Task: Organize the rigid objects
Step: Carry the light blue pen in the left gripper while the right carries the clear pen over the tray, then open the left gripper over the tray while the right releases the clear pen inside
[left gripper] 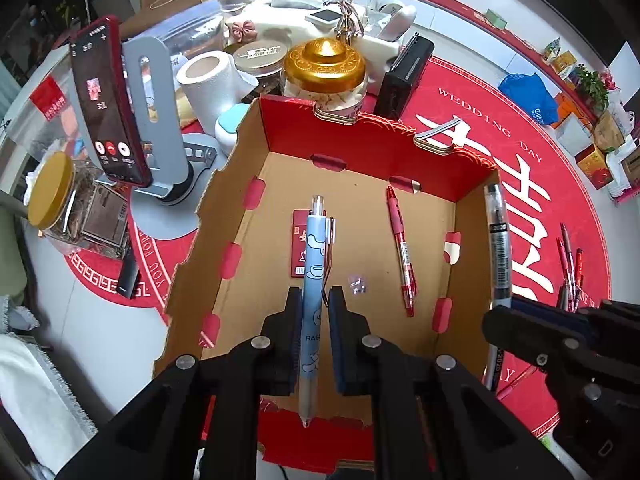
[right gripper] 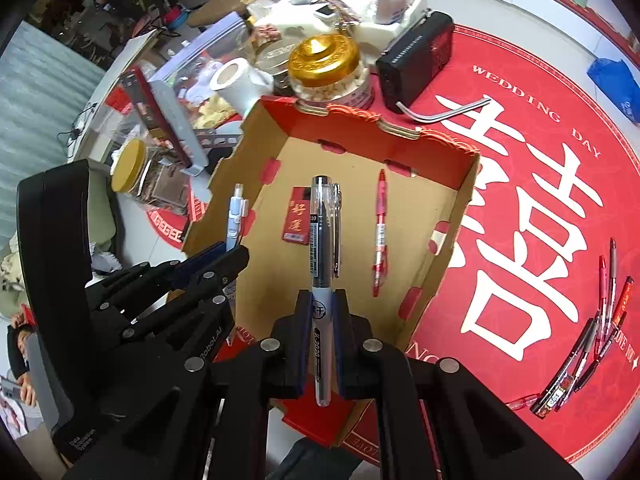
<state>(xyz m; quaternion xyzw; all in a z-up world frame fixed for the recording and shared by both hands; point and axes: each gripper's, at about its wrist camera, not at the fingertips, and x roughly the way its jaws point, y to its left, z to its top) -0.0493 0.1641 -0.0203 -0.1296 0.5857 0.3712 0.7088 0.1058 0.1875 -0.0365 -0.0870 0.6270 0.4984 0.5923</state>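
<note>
An open cardboard box (left gripper: 276,184) with a red rim stands on a red mat; it also shows in the right wrist view (right gripper: 466,216). My left gripper (left gripper: 315,300) is shut on a light blue pen (left gripper: 316,264), held above the box floor. My right gripper (right gripper: 323,304) is shut on a black pen (right gripper: 321,236), held over the box. It appears at the right of the left wrist view (left gripper: 498,248). A red pen (left gripper: 402,248) and a small red card (left gripper: 298,248) lie on the box floor. Several pens (right gripper: 592,332) lie loose on the mat to the right.
Behind the box stand a gold-lidded jar (left gripper: 326,76), a black speaker (left gripper: 406,76), a paper roll (left gripper: 212,84) and a phone on a grey stand (left gripper: 106,100). A yellow-lidded jar (left gripper: 56,196) stands left. The red mat (right gripper: 540,184) lies under the box.
</note>
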